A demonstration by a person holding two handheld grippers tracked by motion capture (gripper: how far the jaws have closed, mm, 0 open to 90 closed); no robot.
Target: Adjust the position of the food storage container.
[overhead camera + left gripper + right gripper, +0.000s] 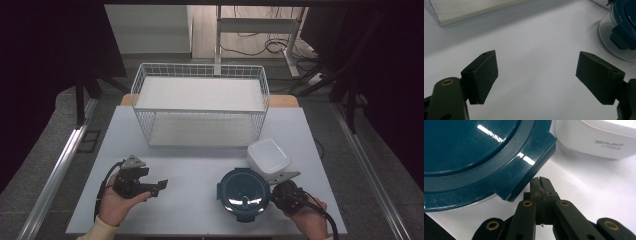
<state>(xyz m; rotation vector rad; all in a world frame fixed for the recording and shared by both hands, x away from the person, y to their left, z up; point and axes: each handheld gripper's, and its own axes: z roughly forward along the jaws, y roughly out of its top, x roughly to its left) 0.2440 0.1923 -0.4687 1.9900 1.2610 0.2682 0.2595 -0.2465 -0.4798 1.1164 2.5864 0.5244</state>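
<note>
Bowl [244, 192] with teal lid [474, 152], down flat on the table [190, 170] near the front edge, right of middle. Not lifted, not gripped by either tool.

Just right of it, right gripper [273, 194]: jaws pressed together on nothing, low over the table, tips right by the lid's corner tab [534, 162]. Touching the tab or just short of it: cannot tell.

Front left, well apart from the bowl, left gripper [161, 186] held in a hand: jaws wide apart, nothing between them but bare table, bowl edge off to one side in the left gripper view [621, 27]. Idle, by the look of it.

Just behind the bowl and a little right, white box [268, 156], lid on, untouched.

Farther back, wire rack [200, 65] with 2 shelves, both bare.

Judged from all this: very early in the work. Lid seated on the bowl, tabs seemingly down, 0 things on the rack, neither container raised. At most an approach to the bowl's tab made so far. Left to do, probably everything that counts: working the tab or taking a real hold of the bowl, which shut jaws cannot give; likely steadying with the left tool; then whatever placing follows, perhaps onto 1 of the 2 shelves.
</note>
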